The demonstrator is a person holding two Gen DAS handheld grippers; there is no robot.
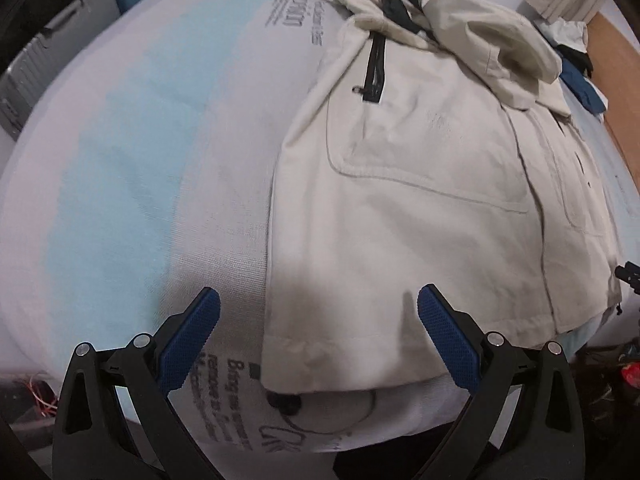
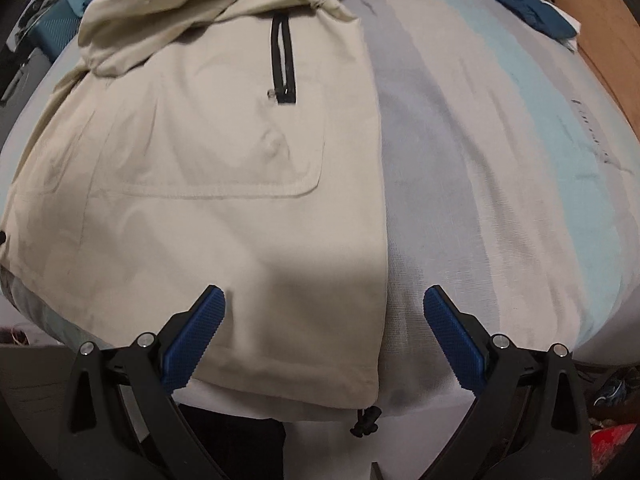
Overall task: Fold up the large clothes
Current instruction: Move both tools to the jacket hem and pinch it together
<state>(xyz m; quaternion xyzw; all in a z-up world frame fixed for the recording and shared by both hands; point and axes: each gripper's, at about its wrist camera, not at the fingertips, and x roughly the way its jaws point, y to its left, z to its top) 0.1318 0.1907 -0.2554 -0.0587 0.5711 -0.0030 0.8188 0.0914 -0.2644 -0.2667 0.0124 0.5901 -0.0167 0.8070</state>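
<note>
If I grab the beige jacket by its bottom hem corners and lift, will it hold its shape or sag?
The beige jacket will probably sag: its hood already lies crumpled. The smooth woven cloth may slip on the mattress cover. The drawcord toggle will likely dangle at the hem.

A: Can you read the words (image 1: 236, 380) on the bed?
B: No, too blurry. The jacket (image 1: 420, 184) hides some.
A: And the blue cloth (image 2: 524, 4)?
B: The top edge cuts it off.
</note>
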